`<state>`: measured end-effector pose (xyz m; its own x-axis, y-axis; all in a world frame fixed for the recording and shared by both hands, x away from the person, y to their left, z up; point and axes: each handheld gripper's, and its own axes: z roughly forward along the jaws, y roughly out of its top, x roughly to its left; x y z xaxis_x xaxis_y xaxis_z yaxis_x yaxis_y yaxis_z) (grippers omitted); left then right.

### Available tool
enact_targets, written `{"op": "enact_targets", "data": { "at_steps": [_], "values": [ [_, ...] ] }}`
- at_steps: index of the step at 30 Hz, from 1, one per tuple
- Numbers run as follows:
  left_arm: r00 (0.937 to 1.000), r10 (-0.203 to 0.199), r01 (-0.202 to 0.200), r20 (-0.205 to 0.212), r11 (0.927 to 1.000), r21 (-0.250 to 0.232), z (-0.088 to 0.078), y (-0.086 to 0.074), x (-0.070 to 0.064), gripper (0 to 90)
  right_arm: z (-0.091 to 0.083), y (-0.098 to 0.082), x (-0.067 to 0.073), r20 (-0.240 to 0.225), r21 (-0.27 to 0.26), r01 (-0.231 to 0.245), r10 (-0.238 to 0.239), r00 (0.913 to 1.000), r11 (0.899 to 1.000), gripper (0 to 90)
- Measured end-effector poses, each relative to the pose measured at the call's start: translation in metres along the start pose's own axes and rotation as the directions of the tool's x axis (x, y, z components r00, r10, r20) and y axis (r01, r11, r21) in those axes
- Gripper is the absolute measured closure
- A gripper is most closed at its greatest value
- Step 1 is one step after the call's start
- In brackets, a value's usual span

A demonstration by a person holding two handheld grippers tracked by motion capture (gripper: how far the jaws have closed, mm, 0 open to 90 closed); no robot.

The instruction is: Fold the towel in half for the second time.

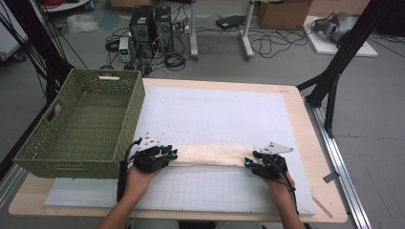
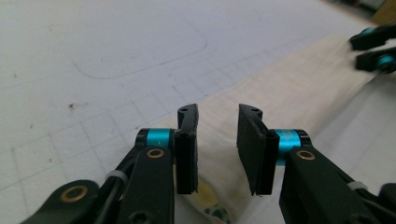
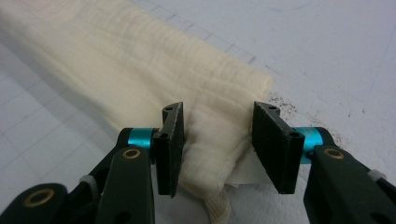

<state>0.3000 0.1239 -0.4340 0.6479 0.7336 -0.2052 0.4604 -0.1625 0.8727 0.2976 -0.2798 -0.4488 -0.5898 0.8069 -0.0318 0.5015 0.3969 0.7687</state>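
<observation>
A folded cream cloth (image 1: 210, 155) lies as a long strip across the lower middle of the high view, on the white mat (image 1: 215, 114) that covers the table (image 1: 305, 119). The left tongs (image 1: 168, 156) sit at the cloth's left end, the right tongs (image 1: 249, 162) at its right end. In the left gripper view the left tongs (image 2: 217, 149) stand apart over the cloth (image 2: 289, 88), with a gap on both sides. In the right gripper view the right tongs (image 3: 217, 149) straddle a bunched end of the cloth (image 3: 116, 65); the left pad (image 3: 170, 149) touches the folds, the other stands clear. A green basket (image 1: 81, 124) sits at the left of the high view.
</observation>
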Motion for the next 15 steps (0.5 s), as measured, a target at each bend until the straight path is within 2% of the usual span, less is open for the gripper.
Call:
{"op": "enact_targets", "data": {
  "at_steps": [2, 4, 6, 8, 12, 15],
  "values": [
    [0.9998, 0.014, -0.014, 0.015, 0.9998, 0.014, 0.001, -0.001, -0.001, 74.4, 0.000, 0.000, 0.000, 0.004, 0.000, 0.005, -0.005, 1.0000, 1.000, 53.4],
    [0.9992, 0.037, -0.038, 0.018, 0.9971, 0.066, 0.004, -0.006, -0.003, 77.3, 0.000, 0.000, 0.000, 0.007, 0.001, 0.007, -0.007, 1.0000, 1.000, 53.0],
    [0.9966, 0.080, -0.078, -0.015, 0.9894, 0.123, 0.007, -0.010, -0.005, 79.6, 0.000, 0.001, 0.001, 0.008, 0.005, 0.006, -0.006, 1.0000, 1.000, 52.9],
    [0.9895, 0.138, -0.130, -0.042, 0.9792, 0.156, 0.009, -0.015, -0.007, 80.1, 0.000, 0.001, 0.001, 0.008, 0.005, 0.006, -0.006, 0.9999, 1.000, 52.4],
    [0.9818, 0.177, -0.164, -0.069, 0.9737, 0.157, 0.009, -0.015, -0.007, 81.5, 0.000, 0.000, 0.000, 0.009, 0.005, 0.003, -0.003, 1.0000, 1.000, 51.7],
    [0.9842, 0.158, -0.146, -0.079, 0.9782, 0.148, 0.009, -0.016, -0.006, 82.0, -0.001, 0.000, -0.001, 0.010, 0.008, 0.014, -0.014, 0.9998, 1.000, 49.8]
  ]
}}
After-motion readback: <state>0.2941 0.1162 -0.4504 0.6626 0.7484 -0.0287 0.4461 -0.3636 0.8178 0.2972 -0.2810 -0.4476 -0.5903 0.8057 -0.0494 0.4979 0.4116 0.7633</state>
